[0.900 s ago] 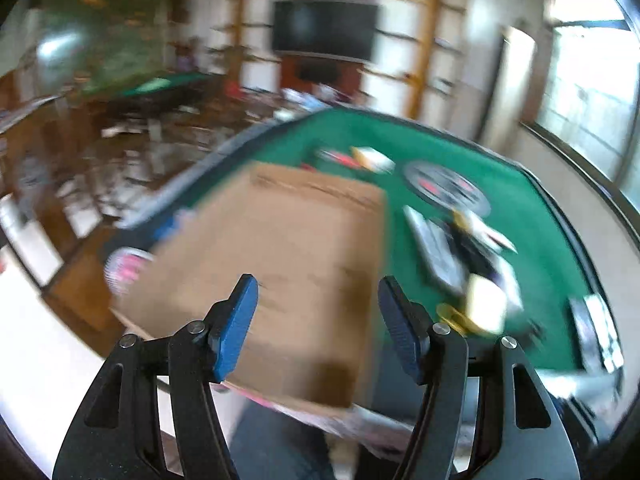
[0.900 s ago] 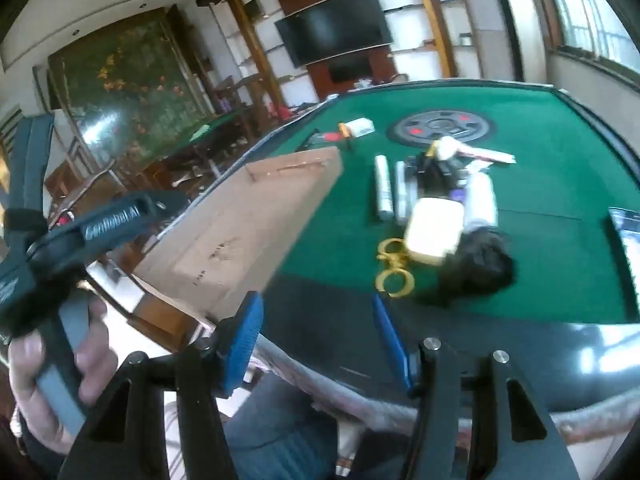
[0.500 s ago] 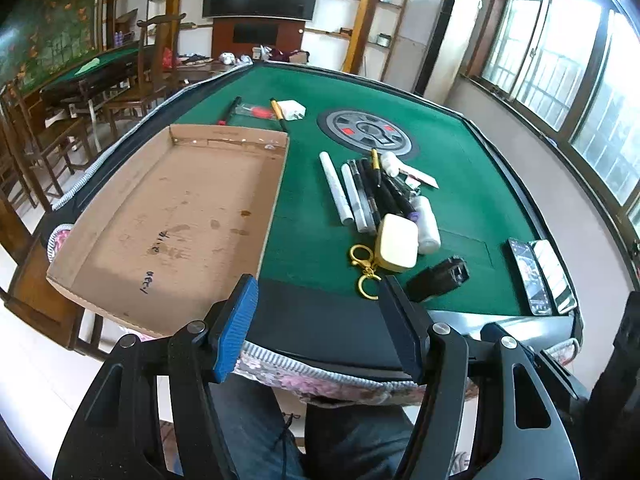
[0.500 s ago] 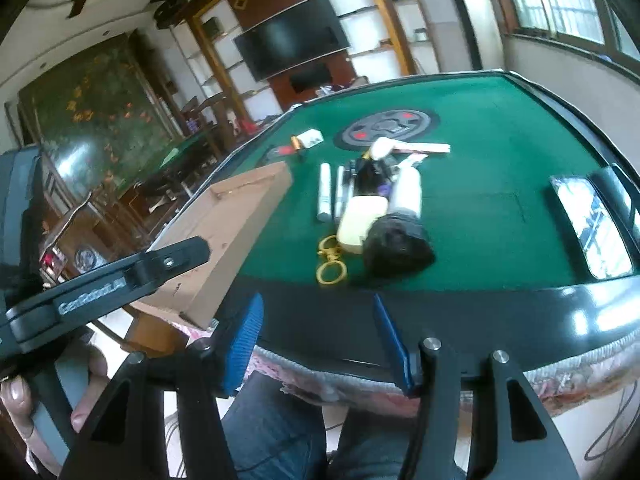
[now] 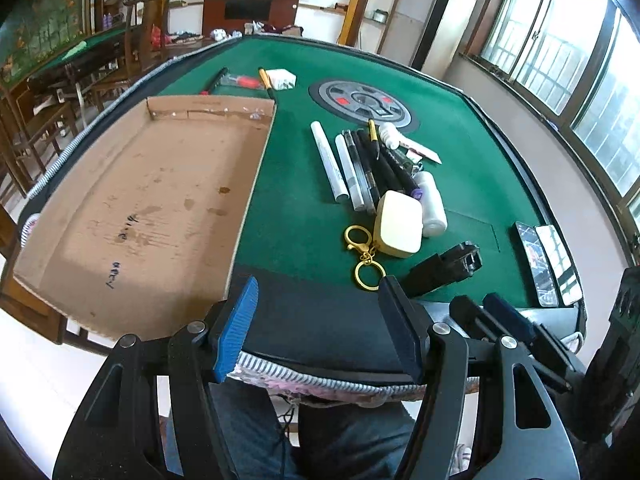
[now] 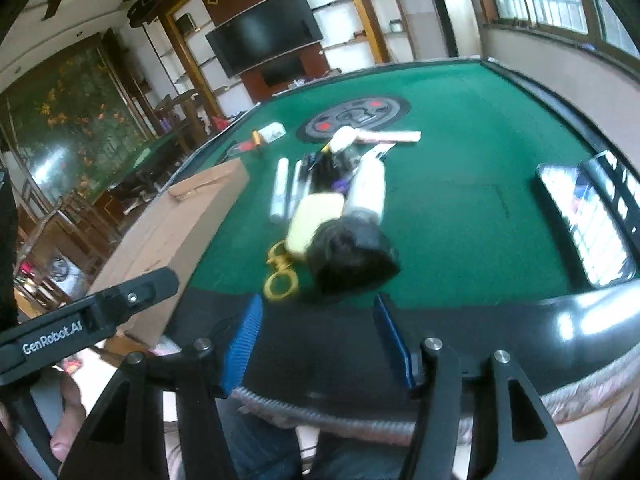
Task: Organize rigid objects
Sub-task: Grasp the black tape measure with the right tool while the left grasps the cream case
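An empty shallow cardboard tray [image 5: 152,204] [image 6: 176,224] lies on the left of the green table. Right of it is a cluster: white and black pens [image 5: 352,168], a cream case [image 5: 398,224] [image 6: 312,220], a gold keyring [image 5: 364,256] [image 6: 280,272], a white bottle [image 5: 432,204] [image 6: 368,184] and a black block [image 5: 444,268] [image 6: 352,256]. My left gripper [image 5: 320,324] is open and empty over the table's near edge. My right gripper [image 6: 318,340] is open and empty, just short of the black block and keyring.
Two phones [image 5: 546,256] [image 6: 592,216] lie at the table's right edge. A round grey panel [image 5: 362,102] sits mid-table. A small white box [image 5: 280,79] and red and yellow tools [image 5: 244,80] lie beyond the tray. Chairs and another table stand at the left.
Both grippers have moved closer to the table; the left view swung from the tray to the whole table. The right gripper now faces the black block and keyring. Both stay open.
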`<act>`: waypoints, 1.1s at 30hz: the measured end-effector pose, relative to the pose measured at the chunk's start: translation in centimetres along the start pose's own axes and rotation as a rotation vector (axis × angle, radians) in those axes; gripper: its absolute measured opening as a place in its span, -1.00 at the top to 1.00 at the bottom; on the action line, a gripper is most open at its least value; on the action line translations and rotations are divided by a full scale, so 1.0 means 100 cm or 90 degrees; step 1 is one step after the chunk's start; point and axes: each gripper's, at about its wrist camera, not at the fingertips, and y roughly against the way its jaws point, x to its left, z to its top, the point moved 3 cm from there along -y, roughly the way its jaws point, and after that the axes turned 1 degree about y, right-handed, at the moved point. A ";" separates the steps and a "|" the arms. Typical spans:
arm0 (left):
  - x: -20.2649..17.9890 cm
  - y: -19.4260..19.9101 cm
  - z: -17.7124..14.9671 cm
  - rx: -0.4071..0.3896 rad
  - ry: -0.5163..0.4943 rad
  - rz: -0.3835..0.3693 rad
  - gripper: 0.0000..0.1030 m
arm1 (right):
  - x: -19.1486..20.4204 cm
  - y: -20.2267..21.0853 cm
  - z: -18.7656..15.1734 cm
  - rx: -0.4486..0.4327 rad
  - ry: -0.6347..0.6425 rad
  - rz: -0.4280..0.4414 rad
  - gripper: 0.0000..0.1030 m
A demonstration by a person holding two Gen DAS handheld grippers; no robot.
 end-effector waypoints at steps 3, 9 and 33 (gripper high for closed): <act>0.001 -0.007 0.003 0.007 0.008 -0.004 -0.23 | -0.006 0.000 0.003 -0.014 0.026 -0.012 -0.23; -0.001 -0.021 0.009 0.020 0.009 -0.010 -0.23 | -0.010 -0.015 0.010 0.019 0.042 -0.001 -0.28; -0.061 -0.093 0.048 0.101 -0.084 -0.059 -0.23 | -0.028 -0.014 0.011 0.018 0.000 0.006 -0.16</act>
